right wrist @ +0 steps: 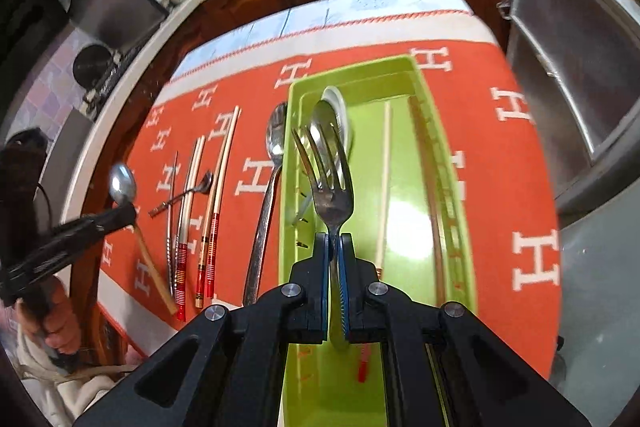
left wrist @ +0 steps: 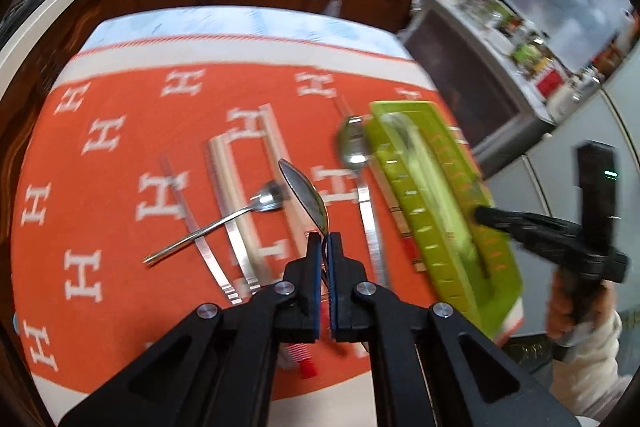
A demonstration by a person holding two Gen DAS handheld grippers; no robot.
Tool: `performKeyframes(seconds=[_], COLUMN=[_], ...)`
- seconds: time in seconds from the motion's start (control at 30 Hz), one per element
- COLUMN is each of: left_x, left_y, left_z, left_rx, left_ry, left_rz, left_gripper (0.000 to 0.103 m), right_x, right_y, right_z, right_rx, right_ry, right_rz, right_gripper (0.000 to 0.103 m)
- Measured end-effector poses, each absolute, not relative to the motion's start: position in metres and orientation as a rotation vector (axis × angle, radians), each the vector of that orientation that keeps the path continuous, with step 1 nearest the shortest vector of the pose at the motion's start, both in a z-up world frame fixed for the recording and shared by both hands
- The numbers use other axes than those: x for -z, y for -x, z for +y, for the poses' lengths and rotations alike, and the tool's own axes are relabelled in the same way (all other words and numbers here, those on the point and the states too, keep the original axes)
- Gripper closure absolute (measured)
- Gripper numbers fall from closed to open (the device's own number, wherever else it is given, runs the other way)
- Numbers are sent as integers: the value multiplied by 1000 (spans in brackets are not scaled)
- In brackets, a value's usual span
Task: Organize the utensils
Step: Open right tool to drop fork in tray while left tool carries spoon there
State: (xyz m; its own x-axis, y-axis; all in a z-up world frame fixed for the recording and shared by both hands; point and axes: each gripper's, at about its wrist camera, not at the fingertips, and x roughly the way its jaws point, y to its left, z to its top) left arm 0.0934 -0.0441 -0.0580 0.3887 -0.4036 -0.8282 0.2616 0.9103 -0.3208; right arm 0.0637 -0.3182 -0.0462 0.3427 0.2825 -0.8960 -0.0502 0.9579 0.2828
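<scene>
Left gripper jaws clamping spoon, right gripper jaws clamping fork over green tray

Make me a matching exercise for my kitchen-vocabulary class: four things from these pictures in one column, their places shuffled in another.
1. fork
2. wooden-handled spoon
3. long spoon
4. pale chopstick

a. lying inside the green tray
b. gripped by the left tongs
c. gripped by the right tongs
d. on the orange cloth beside the tray

Pairs: 1-c, 2-b, 3-d, 4-a
</scene>
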Motion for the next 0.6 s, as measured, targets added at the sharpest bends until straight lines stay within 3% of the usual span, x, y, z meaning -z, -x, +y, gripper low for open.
performKeyframes(seconds=[0.23,0.6], left_x=[35,57], left_y=[-92,-113], left_z=[-96,-182], left_rx=[580,725], left_ry=[116,88], left_rz=[1091,1208], left_gripper=[103,103], right_x=[85,42], right_y=[-72,-40], right_z=[-319,-363], right_rx=[-221,-113], right_ry=[-289,-394], right_rz=[1289,1106], right_gripper=[97,94])
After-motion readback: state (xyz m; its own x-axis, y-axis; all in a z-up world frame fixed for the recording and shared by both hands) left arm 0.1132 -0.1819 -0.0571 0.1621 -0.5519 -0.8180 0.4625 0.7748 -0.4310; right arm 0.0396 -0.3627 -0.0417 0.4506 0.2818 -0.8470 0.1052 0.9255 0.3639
